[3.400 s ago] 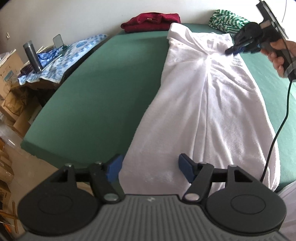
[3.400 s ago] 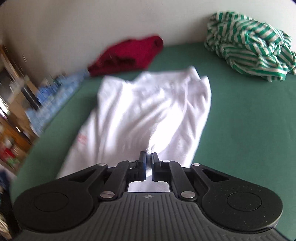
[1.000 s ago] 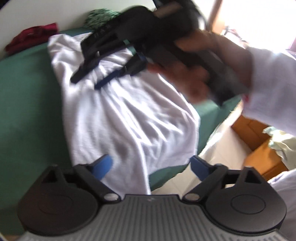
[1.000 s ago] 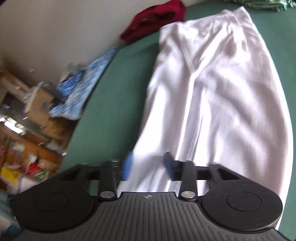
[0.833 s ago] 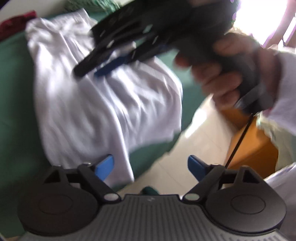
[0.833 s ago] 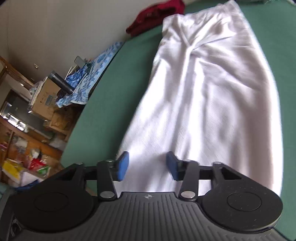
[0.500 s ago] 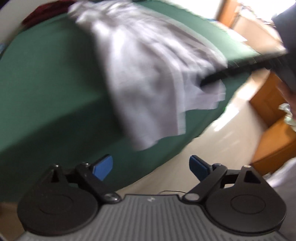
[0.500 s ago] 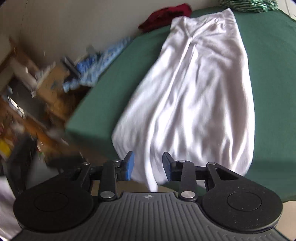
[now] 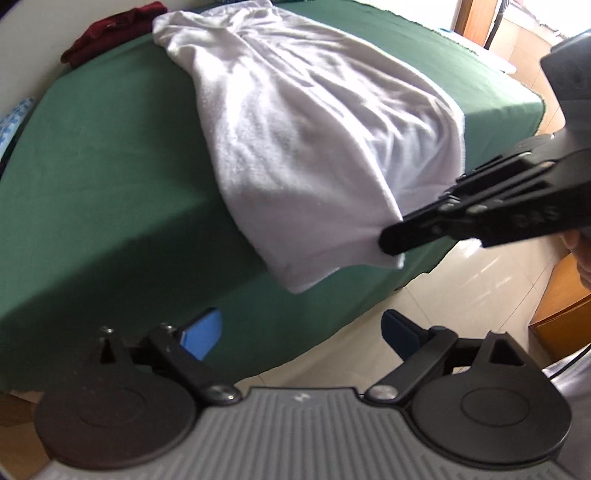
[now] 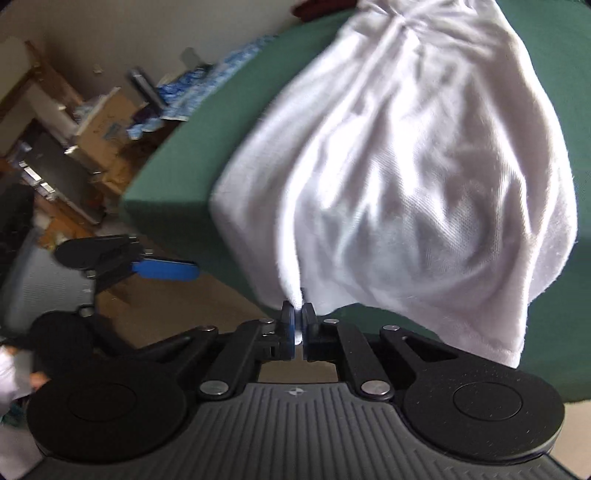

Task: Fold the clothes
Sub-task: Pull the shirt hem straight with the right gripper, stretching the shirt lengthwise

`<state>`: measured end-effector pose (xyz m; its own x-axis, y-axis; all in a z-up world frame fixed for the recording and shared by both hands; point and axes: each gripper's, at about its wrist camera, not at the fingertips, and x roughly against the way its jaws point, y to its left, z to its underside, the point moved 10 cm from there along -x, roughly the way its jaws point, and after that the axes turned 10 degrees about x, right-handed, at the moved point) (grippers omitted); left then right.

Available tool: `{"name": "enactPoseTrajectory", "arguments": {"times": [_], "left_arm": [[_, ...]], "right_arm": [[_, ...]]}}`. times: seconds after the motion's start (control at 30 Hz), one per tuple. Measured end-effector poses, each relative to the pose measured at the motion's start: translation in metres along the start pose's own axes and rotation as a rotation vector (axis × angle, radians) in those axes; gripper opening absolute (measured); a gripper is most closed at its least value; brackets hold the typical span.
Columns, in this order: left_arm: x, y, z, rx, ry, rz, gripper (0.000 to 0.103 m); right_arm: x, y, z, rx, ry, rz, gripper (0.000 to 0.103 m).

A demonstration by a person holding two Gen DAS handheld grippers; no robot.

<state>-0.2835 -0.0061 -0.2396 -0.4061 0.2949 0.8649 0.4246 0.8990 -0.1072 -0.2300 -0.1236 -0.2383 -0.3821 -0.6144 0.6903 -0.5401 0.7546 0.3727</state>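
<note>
White garment (image 9: 314, 122) lies lengthwise, rumpled, its hem overhanging the edge.

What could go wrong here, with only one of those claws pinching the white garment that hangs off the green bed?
The right gripper is shut on a thin bit of the white garment's hem, so the cloth might slip out when pulled. The left gripper is open over the bed edge, holding nothing; lifting one corner alone could bunch the garment or drag it off the bed.

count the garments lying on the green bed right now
2 visible: the white garment spread down the bed with its hem over the near edge, and a dark red garment bunched at the far corner. Others may lie out of frame.
</note>
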Motion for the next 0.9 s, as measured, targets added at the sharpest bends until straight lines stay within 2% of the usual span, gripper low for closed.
{"name": "enactPoseTrajectory", "arguments": {"times": [0.2, 0.33, 0.37, 0.47, 0.6, 0.7, 0.73, 0.77, 0.9], "left_arm": [[-0.008, 0.001, 0.001, -0.009, 0.001, -0.026, 0.098], [-0.007, 0.000, -0.010, -0.030, -0.025, -0.019, 0.098], [-0.007, 0.001, -0.013, -0.037, -0.032, -0.018, 0.098], [-0.010, 0.005, -0.024, -0.059, -0.049, -0.017, 0.098], [-0.014, 0.017, -0.035, -0.025, -0.055, 0.019, 0.096], [-0.027, 0.011, -0.042, -0.005, -0.047, 0.053, 0.095], [-0.029, 0.009, -0.043, -0.013, -0.043, 0.057, 0.095], [-0.032, 0.006, -0.043, -0.021, -0.039, 0.060, 0.095], [-0.040, -0.002, -0.041, -0.023, -0.013, 0.100, 0.095]], "right_arm": [[-0.006, -0.002, 0.007, 0.052, 0.025, 0.066, 0.004], [-0.017, -0.003, 0.006, 0.044, 0.046, 0.058, 0.005], [-0.016, -0.004, 0.006, 0.044, 0.050, 0.062, 0.009], [0.002, -0.008, -0.003, 0.031, 0.002, 0.089, 0.023], [0.022, -0.012, -0.018, 0.011, -0.076, 0.117, 0.023], [0.015, -0.014, -0.033, -0.007, -0.121, 0.123, 0.024], [0.013, -0.016, -0.033, -0.025, -0.120, 0.121, 0.027], [0.010, -0.018, -0.033, -0.043, -0.118, 0.119, 0.038], [0.005, -0.021, -0.032, -0.087, -0.136, 0.103, 0.040]]}}
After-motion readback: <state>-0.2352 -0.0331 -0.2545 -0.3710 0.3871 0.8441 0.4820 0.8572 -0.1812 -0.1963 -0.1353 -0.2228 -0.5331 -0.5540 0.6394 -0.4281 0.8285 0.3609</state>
